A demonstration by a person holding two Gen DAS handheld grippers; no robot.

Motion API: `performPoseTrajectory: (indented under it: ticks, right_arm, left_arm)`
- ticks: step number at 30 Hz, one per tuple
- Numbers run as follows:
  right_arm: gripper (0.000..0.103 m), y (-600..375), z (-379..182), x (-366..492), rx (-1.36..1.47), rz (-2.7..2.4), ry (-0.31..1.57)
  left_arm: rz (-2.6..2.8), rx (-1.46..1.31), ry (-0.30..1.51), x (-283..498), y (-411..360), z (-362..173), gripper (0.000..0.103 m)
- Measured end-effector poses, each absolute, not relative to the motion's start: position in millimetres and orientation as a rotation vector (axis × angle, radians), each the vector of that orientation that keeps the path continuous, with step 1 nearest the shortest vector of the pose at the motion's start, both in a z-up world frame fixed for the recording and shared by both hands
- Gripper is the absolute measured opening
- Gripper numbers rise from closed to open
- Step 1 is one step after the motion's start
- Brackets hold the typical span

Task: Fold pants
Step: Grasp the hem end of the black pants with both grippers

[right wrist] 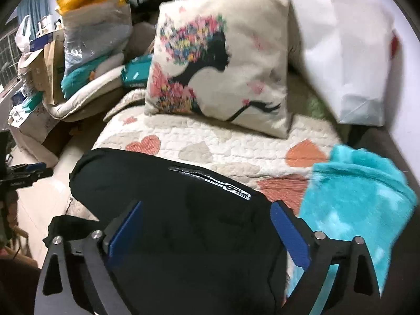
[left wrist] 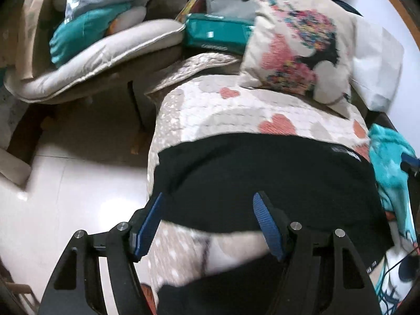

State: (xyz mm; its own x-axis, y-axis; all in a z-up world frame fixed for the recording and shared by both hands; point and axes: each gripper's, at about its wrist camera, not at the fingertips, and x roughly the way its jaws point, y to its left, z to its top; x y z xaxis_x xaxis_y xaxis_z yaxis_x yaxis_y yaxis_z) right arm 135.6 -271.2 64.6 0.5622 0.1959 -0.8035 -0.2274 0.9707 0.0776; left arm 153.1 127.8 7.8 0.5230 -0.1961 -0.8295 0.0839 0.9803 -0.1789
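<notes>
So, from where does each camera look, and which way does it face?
Left wrist: sits on the left gripper, looks forward and down at the black pants on the heart quilt; own open fingers show.
Right wrist: sits on the right gripper, above the pants; own open fingers show.
Shared: pants, quilt, printed pillow, turquoise cloth.

You work over a seat covered by a quilted cover with orange hearts. At your twelve o'clock a printed cushion leans upright on it, and a white bag stands at two o'clock against a pale wall. At ten o'clock a beige padded chair carries piled bags. A glossy pale tiled floor shines at nine o'clock. A barred window sits far left.
</notes>
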Motion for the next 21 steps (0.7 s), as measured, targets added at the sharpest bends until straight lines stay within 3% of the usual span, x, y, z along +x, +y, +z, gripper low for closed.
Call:
performPoseTrajectory:
  ticks: [11,21]
  right_arm:
    - [0.095,-248.9,-16.2,247.1,-0.001,0.386,1.088]
    - [0.092,-240.4,-55.3,272.4,0.012,0.501,1.170]
  left_arm:
    - [-0.211,-0.151,1.045,261.9,141.0,-59.8,0.069]
    - [-0.343,-0.101,1.070,287.7,134.7,-82.8,0.070]
